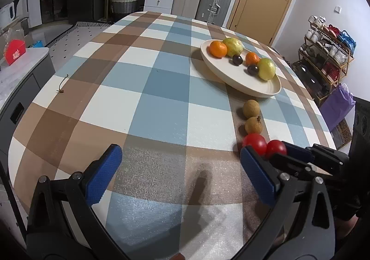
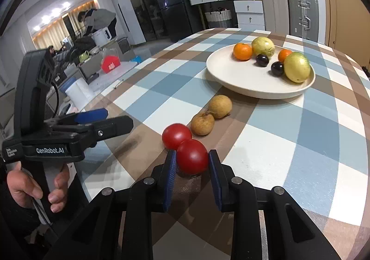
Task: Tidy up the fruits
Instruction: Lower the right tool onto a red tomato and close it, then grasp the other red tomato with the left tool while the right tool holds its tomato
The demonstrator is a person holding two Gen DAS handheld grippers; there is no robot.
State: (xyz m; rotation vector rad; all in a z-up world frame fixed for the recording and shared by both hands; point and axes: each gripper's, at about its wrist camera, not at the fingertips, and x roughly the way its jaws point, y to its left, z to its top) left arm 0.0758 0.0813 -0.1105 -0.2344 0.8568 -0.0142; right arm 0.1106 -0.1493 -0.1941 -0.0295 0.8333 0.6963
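Tomato nearest the table's (image 2: 289, 144) edge (image 2: 192, 156) sits on the checked cloth, clamped between the blue pads of the right gripper (image 2: 192, 162), touching a second tomato (image 2: 176, 135) behind it. Two brown longans (image 2: 219, 103) lie beyond, then the cream plate (image 2: 222, 74) of fruit. Left gripper (image 1: 180, 174) hangs over bare cloth, jaws spread wide, holding nothing
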